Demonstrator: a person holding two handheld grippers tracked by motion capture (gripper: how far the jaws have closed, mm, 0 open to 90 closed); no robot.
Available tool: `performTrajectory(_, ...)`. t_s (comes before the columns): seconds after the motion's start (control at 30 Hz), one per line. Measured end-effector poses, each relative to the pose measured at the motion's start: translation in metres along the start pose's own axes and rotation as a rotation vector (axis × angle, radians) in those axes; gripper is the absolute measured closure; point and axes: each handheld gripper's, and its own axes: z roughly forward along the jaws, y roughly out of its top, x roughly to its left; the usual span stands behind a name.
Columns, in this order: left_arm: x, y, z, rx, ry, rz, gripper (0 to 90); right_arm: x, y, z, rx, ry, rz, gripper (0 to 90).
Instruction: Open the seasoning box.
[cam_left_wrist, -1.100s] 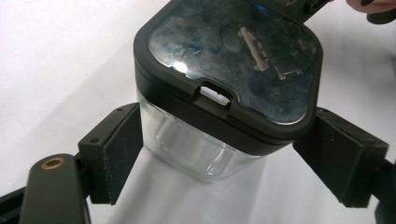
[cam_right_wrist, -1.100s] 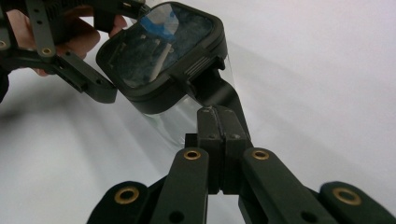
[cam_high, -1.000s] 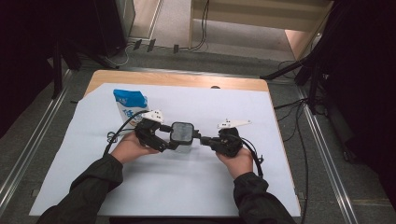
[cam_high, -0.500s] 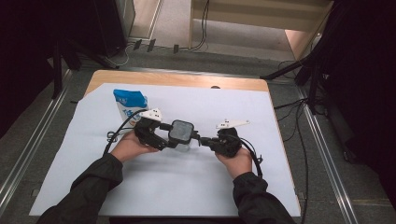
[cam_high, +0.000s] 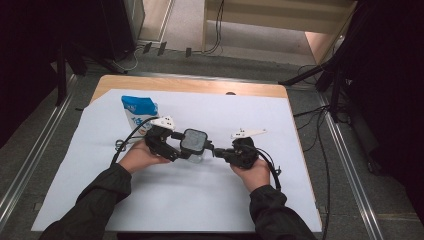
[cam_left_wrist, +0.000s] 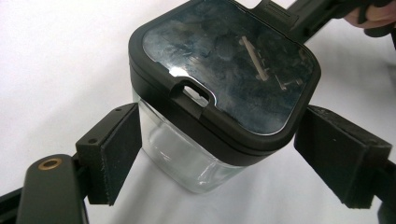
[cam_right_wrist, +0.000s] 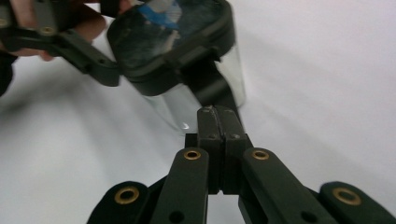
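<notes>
bracing the glass jar (cam_left_wrist: 187, 154) between the left tongs' (cam_left_wrist: 224, 163) pads (lid on), closed right tongs (cam_right_wrist: 215, 116) prodding the rim could tip it.

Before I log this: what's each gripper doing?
Left gripper: jaws around the clear container, whether clamped cannot be told.
Right gripper: shut, at the container's black lid.

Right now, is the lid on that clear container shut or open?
Shut, as far as visible. The black lid sits flush on the clear container all around its rim, with no gap showing in the left gripper view.
</notes>
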Motion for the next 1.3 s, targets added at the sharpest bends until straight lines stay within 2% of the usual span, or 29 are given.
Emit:
performTrajectory(0.17,0.000,0.000,0.000,0.000,0.004,-0.001,16.3,0.010,-0.001,0.003,0.017,0.037,-0.027,90.0)
performTrajectory(0.27,-0.001,0.000,0.000,-0.003,0.006,-0.008,16.4,0.010,-0.001,0.009,0.032,0.033,-0.038,90.0)
performTrajectory(0.47,-0.002,0.000,-0.001,-0.015,0.007,0.000,16.8,0.005,0.000,0.010,0.036,0.005,-0.029,90.0)
performTrajectory(0.57,-0.001,0.001,0.001,-0.023,0.011,-0.002,14.0,0.000,0.000,0.007,0.031,-0.006,-0.022,90.0)
performTrajectory(0.63,0.000,0.001,0.002,-0.027,-0.003,-0.010,13.8,-0.005,0.001,0.006,0.022,-0.018,-0.021,90.0)
performTrajectory(0.77,0.003,0.002,0.006,-0.025,0.004,0.000,13.8,-0.013,0.001,0.005,0.021,-0.040,0.003,90.0)
performTrajectory(0.9,0.006,0.003,0.011,-0.018,-0.018,0.027,12.1,-0.020,0.004,0.007,0.007,-0.046,0.012,90.0)
performTrajectory(1.1,0.007,0.004,0.014,-0.009,-0.018,0.053,11.4,-0.021,0.005,0.009,0.009,-0.050,0.016,90.0)
performTrajectory(1.17,0.006,0.005,0.012,-0.025,-0.016,0.045,11.6,-0.021,0.005,0.010,0.010,-0.054,0.014,90.0)
performTrajectory(1.3,0.005,0.008,0.009,-0.020,-0.014,0.045,11.5,-0.021,0.005,0.009,0.012,-0.054,0.013,90.0)
